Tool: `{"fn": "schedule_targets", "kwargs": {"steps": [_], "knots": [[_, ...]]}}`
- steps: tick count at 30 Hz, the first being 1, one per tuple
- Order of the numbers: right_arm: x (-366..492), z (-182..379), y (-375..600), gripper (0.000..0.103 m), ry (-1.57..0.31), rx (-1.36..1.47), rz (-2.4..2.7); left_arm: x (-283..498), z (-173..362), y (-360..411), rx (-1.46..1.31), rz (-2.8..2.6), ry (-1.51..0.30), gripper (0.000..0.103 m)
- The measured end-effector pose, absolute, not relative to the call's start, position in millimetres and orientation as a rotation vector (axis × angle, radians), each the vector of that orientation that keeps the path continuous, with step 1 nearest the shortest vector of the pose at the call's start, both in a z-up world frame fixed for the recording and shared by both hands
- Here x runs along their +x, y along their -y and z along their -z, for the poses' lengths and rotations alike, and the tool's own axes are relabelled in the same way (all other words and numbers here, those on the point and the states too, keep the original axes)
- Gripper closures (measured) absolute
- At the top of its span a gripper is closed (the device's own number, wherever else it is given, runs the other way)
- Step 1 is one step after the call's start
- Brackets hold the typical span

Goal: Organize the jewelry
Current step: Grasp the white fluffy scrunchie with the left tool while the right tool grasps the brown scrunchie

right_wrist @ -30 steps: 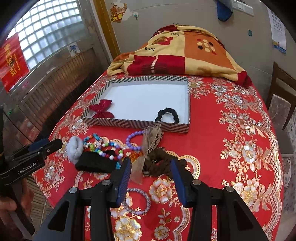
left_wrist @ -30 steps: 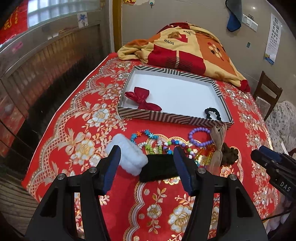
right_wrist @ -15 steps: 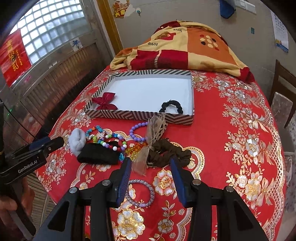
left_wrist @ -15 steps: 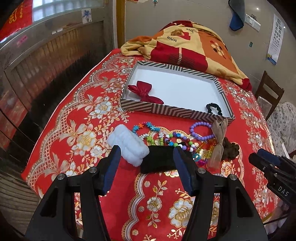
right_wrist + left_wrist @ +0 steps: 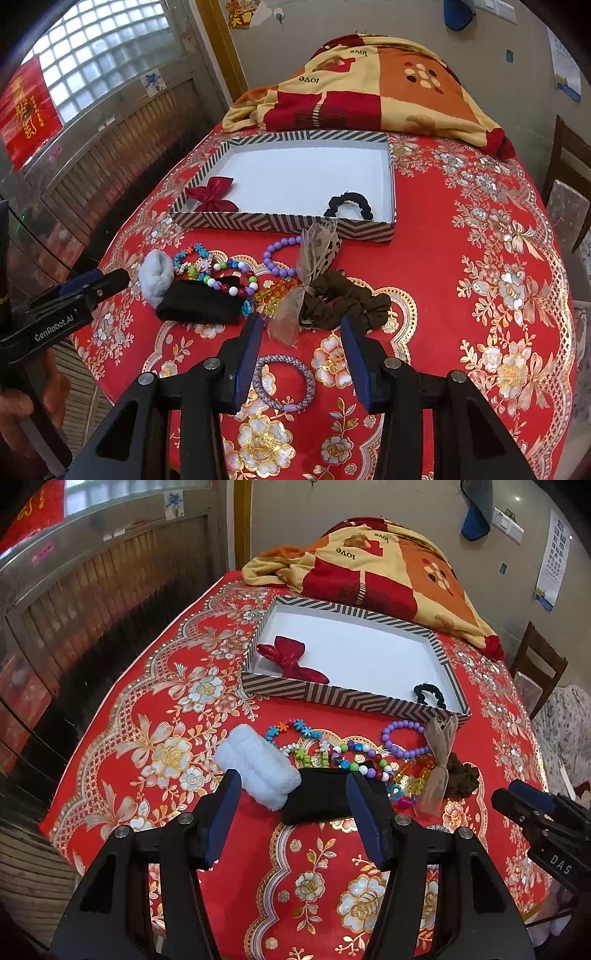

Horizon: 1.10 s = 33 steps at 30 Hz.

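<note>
Here, two hand-held tools hover over a tabletop (image 5: 480,206) covered in a red cloth with gold and white flowers; both are spread apart and hold nothing. The left tool (image 5: 293,805) sits above the near left part of a jewelry heap — a white fluffy band (image 5: 256,766) and a black band (image 5: 319,797) show between its fingers. The right tool (image 5: 301,345) sits above the near right part; a purple-grey beaded bracelet (image 5: 284,382) lies flat on the cloth between its fingers, apart from the heap.

The heap lies just near of a shallow striped box (image 5: 288,221) with a white floor. From left to right in the right wrist view: the white band, a blue flower-bead bracelet (image 5: 192,253), a multicolored bead bracelet (image 5: 231,277) resting partly on the black band, orange-yellow clear beads (image 5: 275,291), a lilac bead bracelet (image 5: 280,254), a sheer tan ribbon bow (image 5: 306,273), and a brown scrunchie (image 5: 345,301) touching the bow.

Inside the box — a dark red bow (image 5: 210,195) at its near left corner; a black scrunchie (image 5: 349,205) at its near right corner; the two are well apart.

A yellow, orange and red blanket (image 5: 369,85) is piled at the far end of the tabletop, just beyond the box; a dark wooden chair (image 5: 537,664) stands off to the right.
</note>
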State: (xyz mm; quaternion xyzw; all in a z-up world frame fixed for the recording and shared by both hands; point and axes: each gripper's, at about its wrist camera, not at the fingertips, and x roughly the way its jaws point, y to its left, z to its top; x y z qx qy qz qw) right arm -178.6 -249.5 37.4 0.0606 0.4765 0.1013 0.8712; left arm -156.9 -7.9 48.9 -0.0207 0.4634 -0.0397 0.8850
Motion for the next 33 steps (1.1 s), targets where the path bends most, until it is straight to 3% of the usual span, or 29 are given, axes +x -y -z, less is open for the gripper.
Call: {"fn": "schedule_targets", "kwargs": {"steps": [16,33], "knots": [[-167.5,-24.0,257.3,0.061,-1.039,0.172,-0.205,-138.8,-16.1,-75.5,-0.292,0.04,-1.124,0.041],[-126.6,-4.0,247.0,0.061,-1.104,0.136,-0.236,-87.3,11.8,-64.4,-0.482,0.052,-1.225,0.032]]}}
